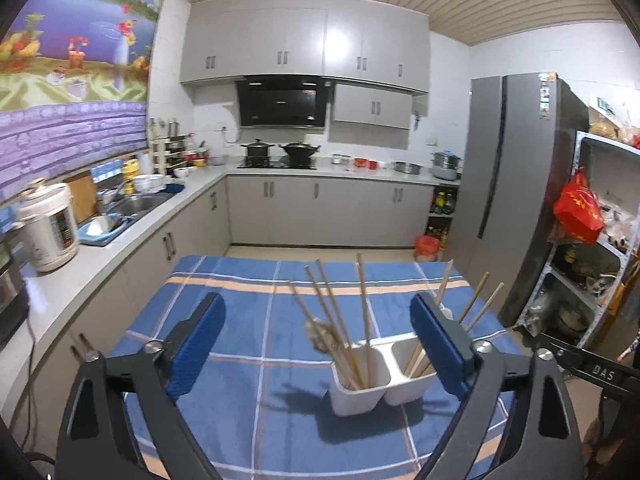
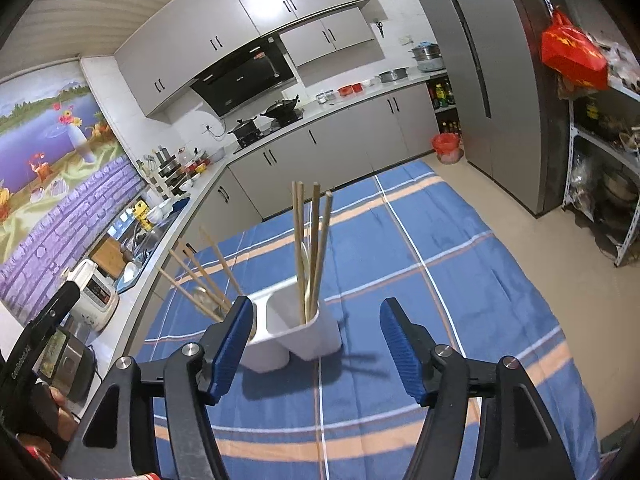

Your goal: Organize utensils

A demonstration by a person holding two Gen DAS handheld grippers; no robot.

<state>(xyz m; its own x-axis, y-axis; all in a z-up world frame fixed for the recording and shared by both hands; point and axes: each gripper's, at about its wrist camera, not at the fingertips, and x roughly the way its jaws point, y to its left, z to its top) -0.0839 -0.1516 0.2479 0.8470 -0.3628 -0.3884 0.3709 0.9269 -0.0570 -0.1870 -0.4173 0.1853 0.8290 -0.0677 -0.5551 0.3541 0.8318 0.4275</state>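
Here the white two-compartment plastic utensil holder (image 1: 362,384) stands on the blue plaid tablecloth (image 1: 248,320). Left gripper (image 1: 320,344) and right gripper (image 2: 316,344) both gape, empty. Only the left wrist view shows wooden chopsticks (image 1: 340,320) filling both compartments.

The left wrist view looks forward and slightly down along the left gripper (image 1: 318,340) from the near edge of the tabletop (image 1: 240,320), level with the horizon, facing the far stove (image 1: 276,164) wall. The right wrist view looks along the right gripper (image 2: 316,344) from the near right, pitched lower and rolled, so the kitchen tilts. Both sit close to the white utensil holder (image 1: 362,394), seen from opposite sides. They share the tabletop, holder, chopsticks (image 2: 306,248), cabinets, fridge (image 1: 508,184) and rice cooker (image 2: 94,296).
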